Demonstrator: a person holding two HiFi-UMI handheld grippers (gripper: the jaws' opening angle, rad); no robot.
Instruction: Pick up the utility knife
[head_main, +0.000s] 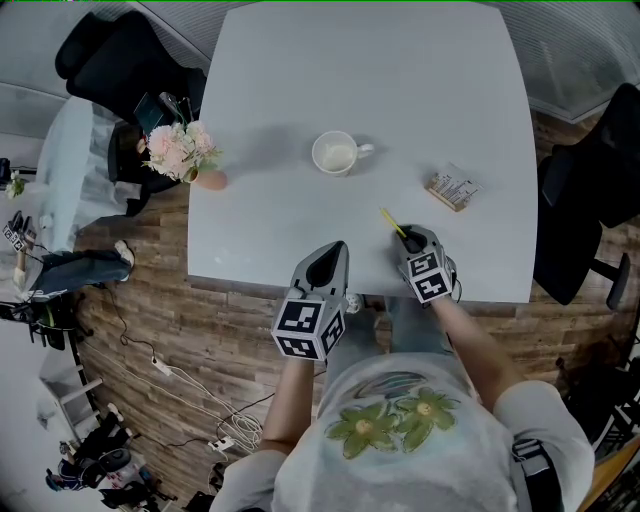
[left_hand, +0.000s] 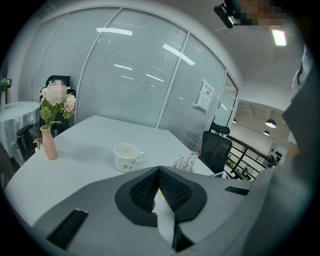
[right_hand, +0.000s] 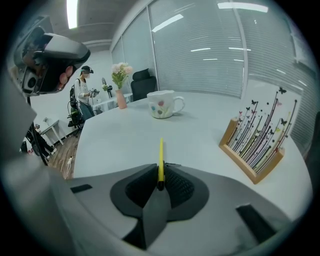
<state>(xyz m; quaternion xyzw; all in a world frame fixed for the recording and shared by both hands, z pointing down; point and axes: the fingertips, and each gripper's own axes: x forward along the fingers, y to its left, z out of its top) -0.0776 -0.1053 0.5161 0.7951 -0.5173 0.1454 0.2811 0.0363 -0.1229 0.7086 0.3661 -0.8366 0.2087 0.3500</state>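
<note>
Yellow utility knife (right_hand: 160, 155) clamped in the right tongs (right_hand: 161, 176) at the surface's (head_main: 400, 80) near edge, left tongs (left_hand: 159, 172) together, empty, white cup (head_main: 335, 153) looks empty, vase (head_main: 211, 180) holding pink flowers (head_main: 180, 148)

No legible txt anywhere; paper notice (left_hand: 204, 95) on glass wall (left_hand: 125, 75) too small to read.

The far half of the table (head_main: 400, 60) lies bare, as does the strip between the vase (head_main: 207, 179) at its left edge and the mug (head_main: 335, 155). Ahead of the right gripper (head_main: 413, 240), clamped on the knife (head_main: 392, 222), an open lane runs between the mug on the left and the card stand (head_main: 452, 187) close on the right.
</note>
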